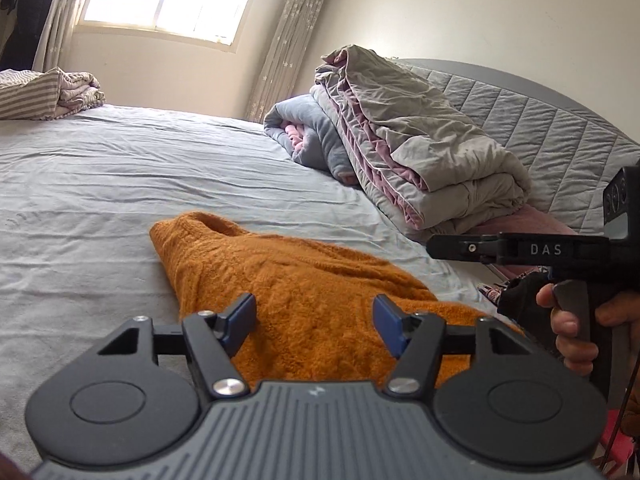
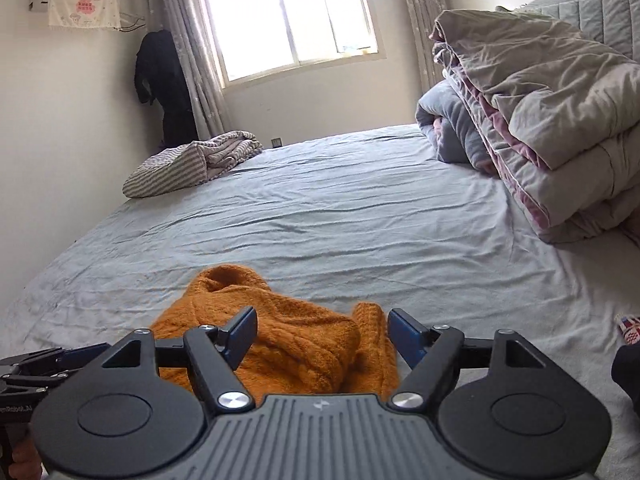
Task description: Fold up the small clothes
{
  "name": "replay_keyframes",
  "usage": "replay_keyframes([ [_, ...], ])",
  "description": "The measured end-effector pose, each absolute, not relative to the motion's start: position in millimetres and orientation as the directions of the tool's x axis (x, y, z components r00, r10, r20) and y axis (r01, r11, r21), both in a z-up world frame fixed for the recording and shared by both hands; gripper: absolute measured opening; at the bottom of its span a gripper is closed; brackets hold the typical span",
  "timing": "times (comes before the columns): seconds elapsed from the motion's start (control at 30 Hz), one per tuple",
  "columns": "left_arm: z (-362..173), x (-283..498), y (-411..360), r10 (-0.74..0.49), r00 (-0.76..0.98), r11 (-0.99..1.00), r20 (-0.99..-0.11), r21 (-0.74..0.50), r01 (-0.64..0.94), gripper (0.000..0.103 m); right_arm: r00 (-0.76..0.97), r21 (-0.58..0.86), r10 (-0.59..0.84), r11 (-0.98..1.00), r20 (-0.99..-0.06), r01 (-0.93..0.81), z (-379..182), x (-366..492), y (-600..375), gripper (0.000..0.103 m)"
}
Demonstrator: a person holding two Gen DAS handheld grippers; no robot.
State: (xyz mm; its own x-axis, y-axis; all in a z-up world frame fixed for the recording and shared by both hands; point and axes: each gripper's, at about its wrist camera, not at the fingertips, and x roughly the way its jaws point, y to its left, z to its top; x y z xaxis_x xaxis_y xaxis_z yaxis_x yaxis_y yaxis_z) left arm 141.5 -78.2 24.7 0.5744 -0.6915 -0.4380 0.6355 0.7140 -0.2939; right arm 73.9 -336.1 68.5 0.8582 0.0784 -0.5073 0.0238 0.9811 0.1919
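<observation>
An orange knitted sweater [image 1: 304, 292] lies bunched on the grey bedsheet [image 1: 120, 184], its collar end pointing away. My left gripper [image 1: 314, 322] is open just above the sweater's near part, holding nothing. In the right wrist view the same sweater [image 2: 288, 332] lies in a heap, with a sleeve or edge standing up at its right. My right gripper [image 2: 322, 336] is open over the heap and empty. The right gripper also shows from the side in the left wrist view [image 1: 436, 246], to the right of the sweater; its fingertips are hard to make out there.
Folded grey and pink quilts [image 2: 536, 120] are stacked at the quilted headboard [image 1: 540, 128] on the right. A striped blanket [image 2: 192, 164] lies at the far left corner of the bed. A window [image 2: 288, 16] with curtains is behind. A small patterned item [image 2: 632, 330] lies at the right edge.
</observation>
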Motion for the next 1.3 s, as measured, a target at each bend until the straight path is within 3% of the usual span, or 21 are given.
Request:
replay_keyframes([
  [0.07,19.2,133.9,-93.6,-0.660,0.604,0.732,-0.447,-0.204,0.650,0.062,0.836,0.154,0.092,0.988,-0.541,-0.009,59.0,79.8,-320.9,0.065],
  [0.2,3.8,114.7,-112.9,-0.624,0.644,0.738,-0.443,-0.063,0.672,0.063,0.801,0.096,0.017,0.994,-0.599,0.050,35.5,83.1,-317.9,0.068],
  [0.3,0.7,103.9,-116.7,-0.608,0.668,0.737,-0.429,0.008,0.676,0.063,0.801,0.278,0.078,0.954,-0.594,0.114,30.9,77.7,-349.2,0.076],
  [0.4,4.4,109.4,-108.9,-0.626,0.650,0.737,-0.430,-0.055,0.673,0.063,0.786,0.441,0.180,0.888,-0.591,0.128,24.7,80.6,-375.2,0.077],
  [0.47,6.0,113.1,-104.0,-0.634,0.643,0.738,-0.429,-0.088,0.669,0.063,0.786,0.524,0.260,0.847,-0.561,0.093,21.4,81.6,-381.4,0.059],
  [0.63,7.0,115.7,-97.8,-0.640,0.637,0.737,-0.430,-0.108,0.667,0.063,0.739,0.517,0.239,0.839,-0.630,0.170,6.8,98.2,-377.4,0.058],
  [0.7,9.8,118.3,-98.2,-0.635,0.638,0.742,-0.435,-0.116,0.660,0.064,0.751,0.546,0.266,0.825,-0.605,0.147,7.6,99.1,-375.2,0.041],
  [0.73,11.4,119.3,-96.4,-0.630,0.642,0.748,-0.437,-0.117,0.654,0.065,0.763,0.557,0.287,0.822,-0.579,0.114,13.7,97.4,-371.0,0.023],
  [0.87,26.7,132.8,-82.1,-0.649,0.631,0.748,-0.426,-0.202,0.632,0.065,0.832,0.493,0.272,0.870,-0.483,0.001,59.8,78.9,-354.1,0.016],
  [0.97,34.1,149.9,-69.3,-0.685,0.614,0.729,-0.393,-0.351,0.588,0.058,0.885,0.498,0.256,0.866,-0.390,-0.031,85.2,64.9,-369.8,0.015],
  [1.03,28.5,156.0,-74.5,-0.698,0.583,0.716,-0.416,-0.390,0.579,0.047,0.880,0.475,0.191,0.879,-0.434,0.044,75.1,66.8,-385.6,0.015],
  [1.13,6.1,152.3,-96.2,-0.691,0.541,0.716,-0.479,-0.349,0.605,0.051,0.801,0.451,0.142,0.876,-0.581,0.172,26.0,77.5,-402.1,0.017],
  [1.2,-2.7,143.9,-105.0,-0.677,0.558,0.723,-0.479,-0.292,0.627,0.053,0.773,0.397,0.105,0.896,-0.626,0.200,-1.0,73.8,-394.8,0.023],
  [1.27,1.8,143.5,-104.3,-0.670,0.561,0.728,-0.486,-0.285,0.623,0.053,0.797,0.368,0.059,0.905,-0.602,0.211,2.8,64.4,-393.5,0.044],
  [1.3,8.1,146.0,-101.4,-0.665,0.560,0.735,-0.494,-0.301,0.608,0.052,0.804,0.375,0.052,0.901,-0.592,0.218,10.1,61.8,-396.0,0.047],
])
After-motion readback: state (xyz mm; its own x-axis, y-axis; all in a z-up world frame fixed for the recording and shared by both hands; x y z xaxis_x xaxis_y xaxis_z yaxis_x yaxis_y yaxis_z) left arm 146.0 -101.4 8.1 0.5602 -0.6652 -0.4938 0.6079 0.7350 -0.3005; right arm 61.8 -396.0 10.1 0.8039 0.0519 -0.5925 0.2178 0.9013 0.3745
